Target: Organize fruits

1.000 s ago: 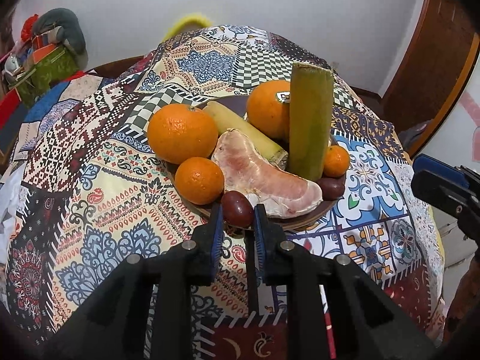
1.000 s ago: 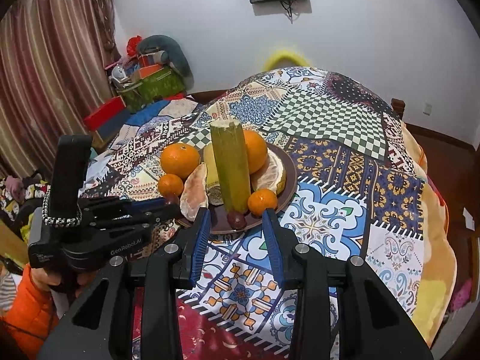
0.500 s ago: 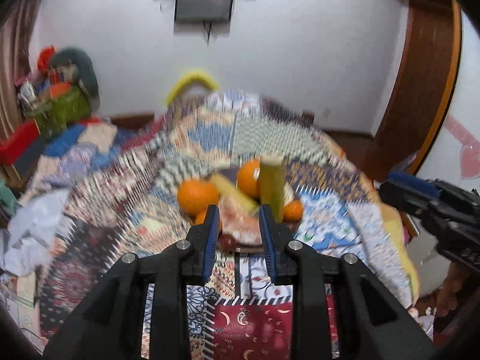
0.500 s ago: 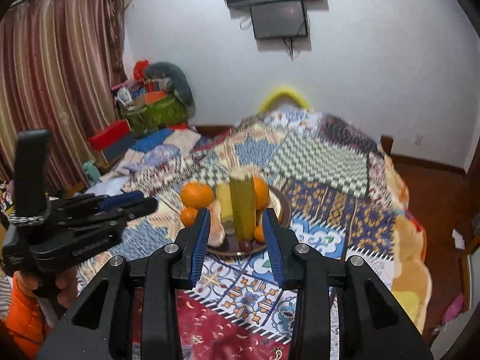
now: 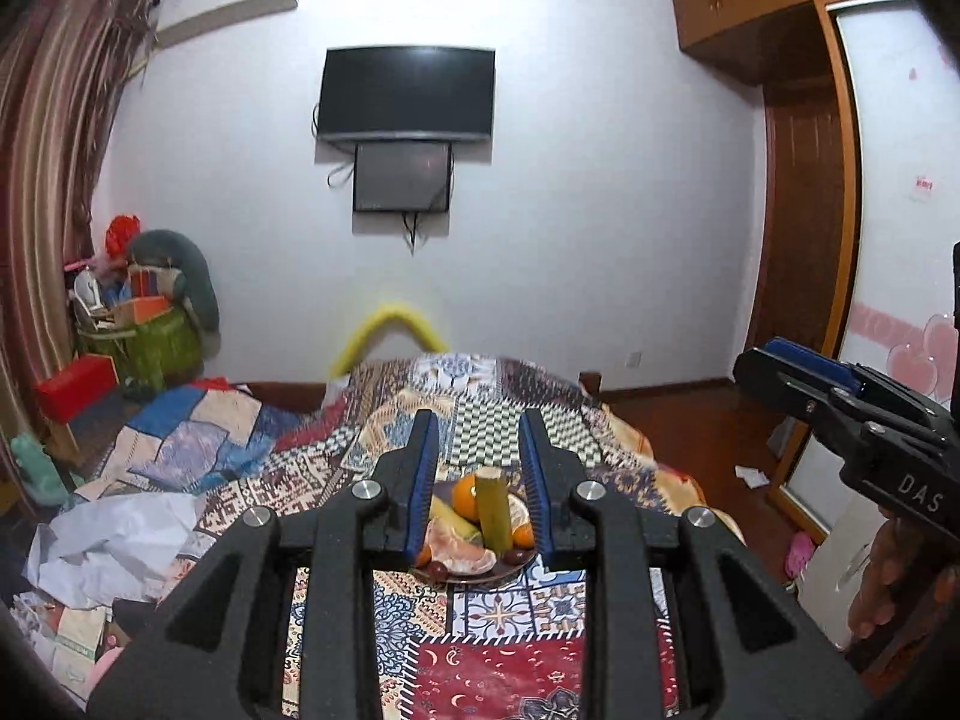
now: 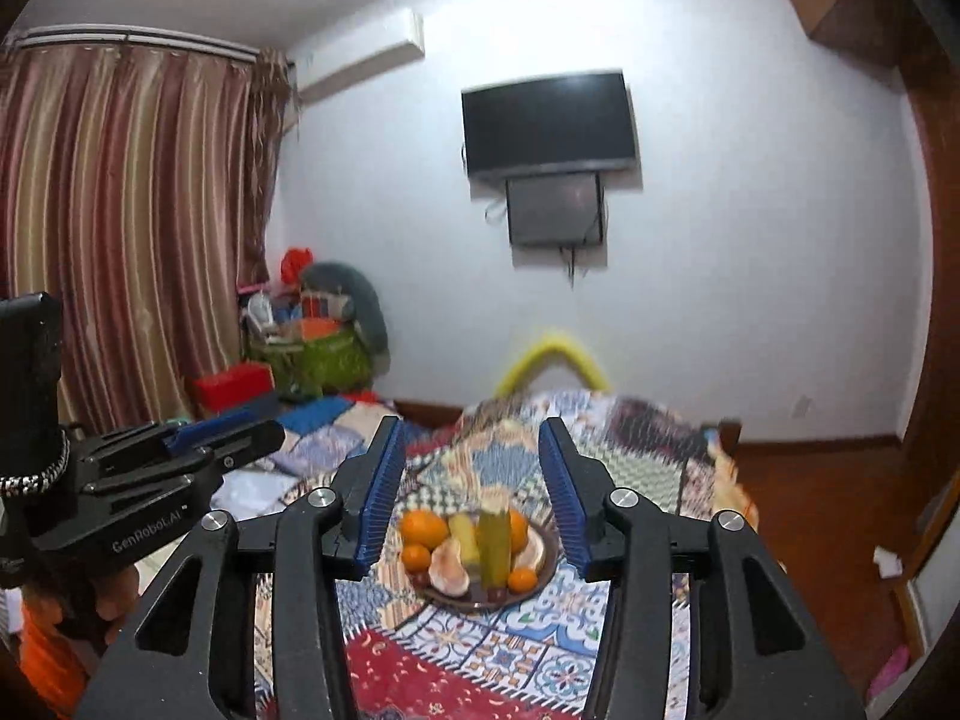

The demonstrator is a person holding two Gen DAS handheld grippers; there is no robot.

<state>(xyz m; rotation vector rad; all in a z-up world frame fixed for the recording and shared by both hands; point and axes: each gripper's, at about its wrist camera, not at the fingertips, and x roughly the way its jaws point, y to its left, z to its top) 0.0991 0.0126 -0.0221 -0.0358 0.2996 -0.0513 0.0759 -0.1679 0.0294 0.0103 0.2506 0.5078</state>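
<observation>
A brown plate (image 6: 545,543) sits far ahead on the patchwork quilt (image 6: 636,438). On it are an upright green cane stick (image 6: 493,534), a big orange (image 6: 424,527), small oranges, a pale pomelo segment (image 6: 450,567) and dark round fruits. The left wrist view shows the same plate (image 5: 513,569) and stick (image 5: 493,507). My left gripper (image 5: 477,438) hangs high above and short of the plate, its jaws slightly apart and empty. My right gripper (image 6: 469,438) is also well short of it, jaws opening with nothing between them. Each gripper appears at the edge of the other's view.
A dark TV (image 5: 407,93) hangs on the white wall behind. A green basket of clutter (image 5: 144,342) and a red box (image 5: 75,387) stand at the left, with crumpled white cloth (image 5: 114,546) near it. A wooden wardrobe (image 5: 798,192) fills the right. A hand with an orange sleeve (image 6: 42,654) holds the left gripper.
Both grippers have risen and drawn back from the plate, which now looks small and distant. Both views tilted up toward the wall. The left jaws parted a little; the right jaws widened.
</observation>
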